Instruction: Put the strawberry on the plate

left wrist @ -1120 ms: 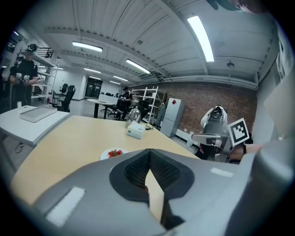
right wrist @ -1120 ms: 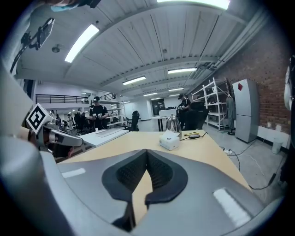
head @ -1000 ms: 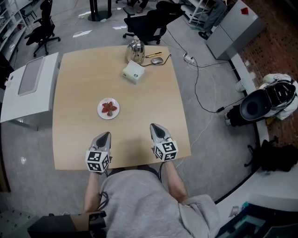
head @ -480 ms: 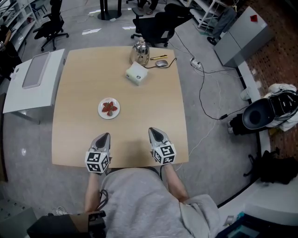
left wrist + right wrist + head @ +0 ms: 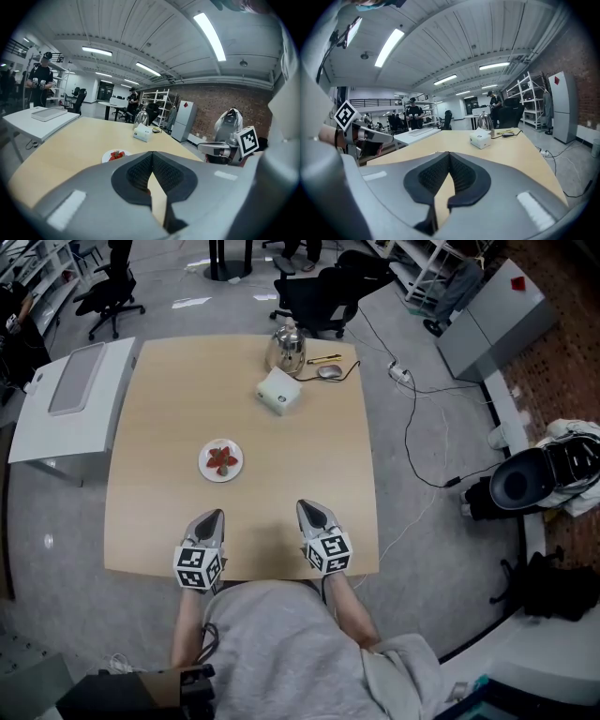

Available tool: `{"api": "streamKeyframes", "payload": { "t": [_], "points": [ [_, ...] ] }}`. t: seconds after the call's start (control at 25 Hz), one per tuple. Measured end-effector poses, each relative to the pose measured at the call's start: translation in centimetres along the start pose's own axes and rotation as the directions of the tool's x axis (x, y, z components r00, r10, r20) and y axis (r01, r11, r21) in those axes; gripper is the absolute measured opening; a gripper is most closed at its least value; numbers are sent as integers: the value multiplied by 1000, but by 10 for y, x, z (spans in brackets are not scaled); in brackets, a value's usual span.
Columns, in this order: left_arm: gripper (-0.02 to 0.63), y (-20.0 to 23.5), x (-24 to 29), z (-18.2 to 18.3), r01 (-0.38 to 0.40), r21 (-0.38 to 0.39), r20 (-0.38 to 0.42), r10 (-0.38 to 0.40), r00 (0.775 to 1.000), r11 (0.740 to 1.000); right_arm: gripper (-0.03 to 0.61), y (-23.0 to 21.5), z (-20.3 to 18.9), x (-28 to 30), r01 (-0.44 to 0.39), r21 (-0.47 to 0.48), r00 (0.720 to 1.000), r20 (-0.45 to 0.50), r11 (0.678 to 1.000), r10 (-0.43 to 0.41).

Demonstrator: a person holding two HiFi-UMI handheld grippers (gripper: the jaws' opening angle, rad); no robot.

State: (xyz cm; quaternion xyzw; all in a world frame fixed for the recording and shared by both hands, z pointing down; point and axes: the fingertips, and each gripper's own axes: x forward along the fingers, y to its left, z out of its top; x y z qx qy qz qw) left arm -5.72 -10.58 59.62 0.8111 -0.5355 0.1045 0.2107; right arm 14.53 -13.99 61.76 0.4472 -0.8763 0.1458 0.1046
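From the head view, a big square table of pale wood [image 5: 281,456] stands on a grey floor. A small round white plate [image 5: 203,465] sits near the middle of the table, a bit to the left, and the red strawberry [image 5: 222,459] lies on it. At the far edge stands a shiny silver kettle [image 5: 285,351], and just in front of it lies a white box [image 5: 279,391]. Beside the kettle lie a grey computer mouse [image 5: 329,371] and a yellow pen [image 5: 322,359]. The grey left gripper [image 5: 214,514] and the grey right gripper [image 5: 306,506] sit side by side at the near edge of the table, both pointing away from the person. The plate is well apart from both of them, nearer to the left one. In the left gripper view, the two black jaws are pressed together at their tips and nothing is between them. The plate with the strawberry shows just over them, a little to the left, and the box and kettle are far behind it. The right gripper with its marker cube shows off to the right. In the right gripper view, the jaws are also together with nothing between them. Bare table lies ahead, with the box and kettle at the far end, and the left gripper shows at the left.
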Motion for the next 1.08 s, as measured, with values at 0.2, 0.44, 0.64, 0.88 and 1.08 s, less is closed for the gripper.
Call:
{"api": "streamKeyframes", "payload": {
  "t": [0.2,0.44,0.64,0.88,1.08],
  "points": [
    [20,4,2,3,-3,2,-3,3,1000,1000,6,1,0,3,-5,-7,1000,1,1000,5],
    [20,6,2,5,-4,2,-6,4,1000,1000,6,2,0,7,-1,3,1000,-3,1000,1],
    [20,7,2,3,-3,1,-9,4,1000,1000,6,2,-1,6,5,5,1000,-2,1000,-5],
    [20,6,2,4,-3,-1,-5,3,1000,1000,6,0,0,5,9,-4,1000,0,1000,-9],
    [20,5,1,1,-2,-1,-6,2,1000,1000,6,3,-2,4,6,-7,1000,3,1000,-6]
  ]
}}
